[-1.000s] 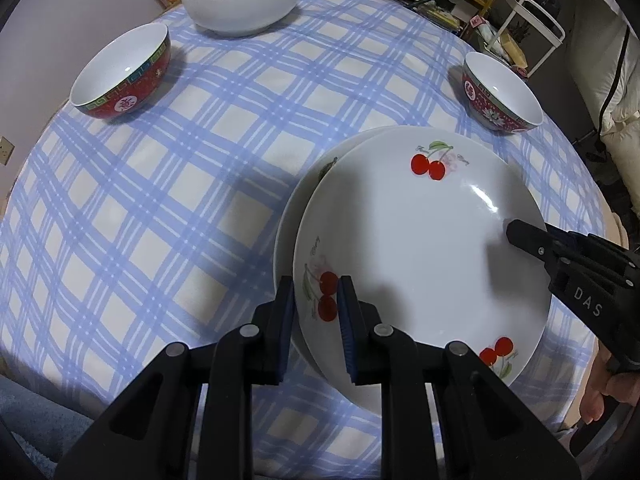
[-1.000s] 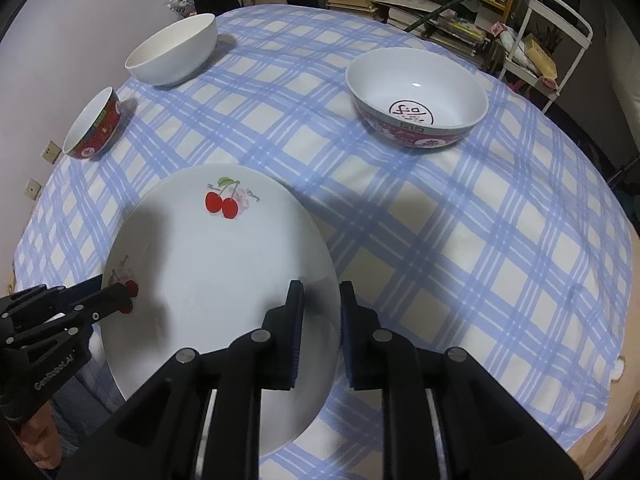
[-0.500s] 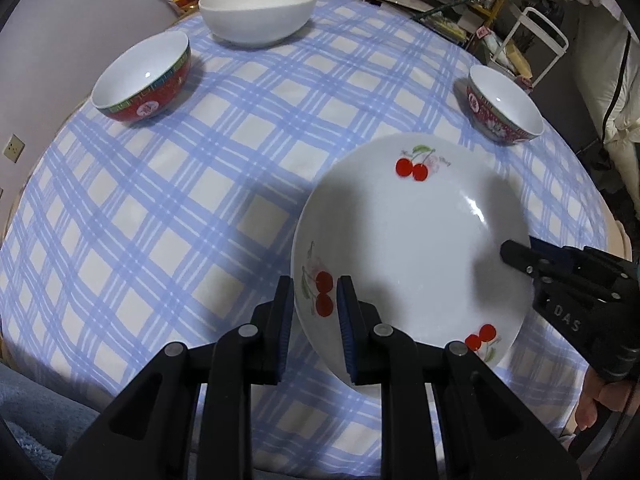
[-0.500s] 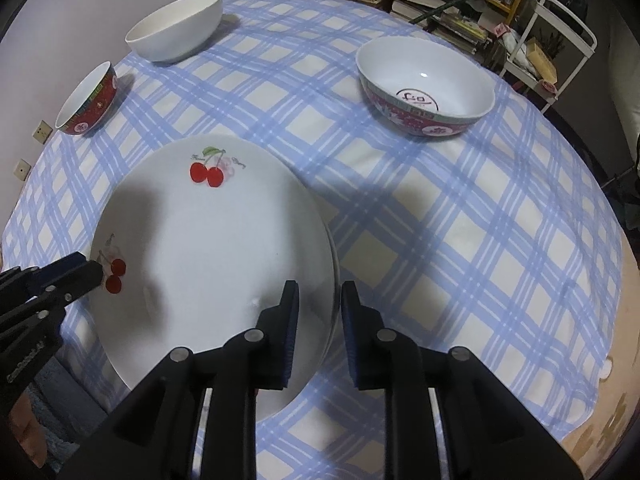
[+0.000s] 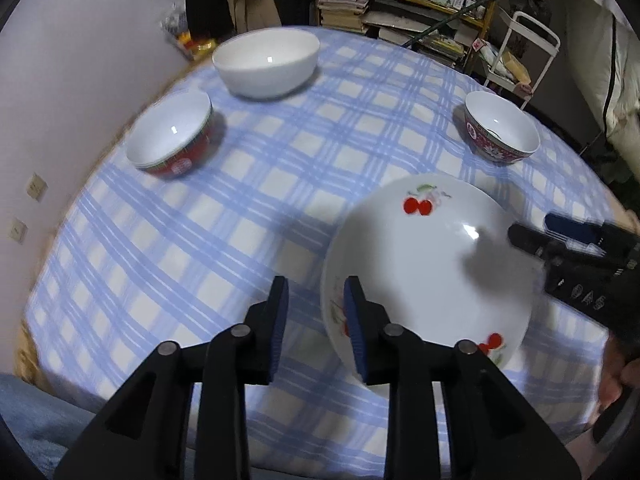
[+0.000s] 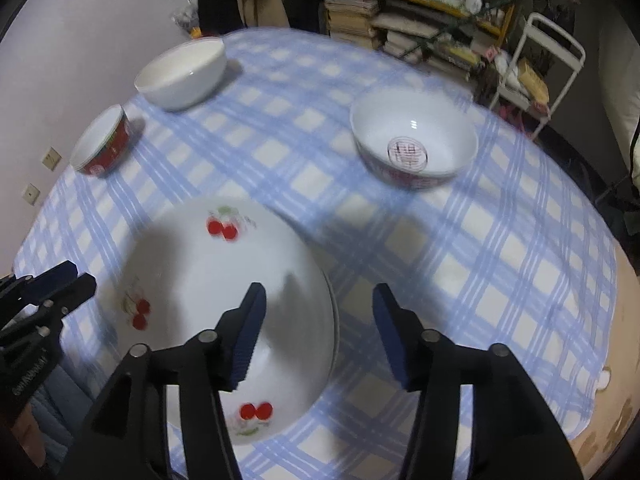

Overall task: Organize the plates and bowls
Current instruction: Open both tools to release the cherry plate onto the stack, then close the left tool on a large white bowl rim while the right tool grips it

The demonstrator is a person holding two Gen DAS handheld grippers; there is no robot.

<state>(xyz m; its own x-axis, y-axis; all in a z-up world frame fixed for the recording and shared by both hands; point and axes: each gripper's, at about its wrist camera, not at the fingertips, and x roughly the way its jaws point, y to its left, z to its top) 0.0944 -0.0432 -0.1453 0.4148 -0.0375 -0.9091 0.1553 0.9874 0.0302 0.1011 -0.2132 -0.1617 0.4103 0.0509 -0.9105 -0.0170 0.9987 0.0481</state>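
A white cherry-print plate (image 5: 432,264) lies on another plate on the blue checked tablecloth, also in the right wrist view (image 6: 224,296). My left gripper (image 5: 316,312) is open and empty at the stack's left rim; it shows in the right wrist view (image 6: 60,284). My right gripper (image 6: 316,324) is open and empty over the stack's right rim; it shows in the left wrist view (image 5: 540,232). A plain white bowl (image 5: 266,62), a small red bowl (image 5: 172,136) and a pink-patterned bowl (image 5: 500,128) stand farther back.
The round table's cloth (image 5: 280,168) ends near the wall at left. Cluttered shelves (image 5: 420,8) and a white cart (image 5: 520,52) stand behind the table. A person's hand (image 5: 616,376) holds the right gripper at right.
Both grippers have opened and let go of the top plate, which now rests on the lower plate. Both have pulled back and up slightly.
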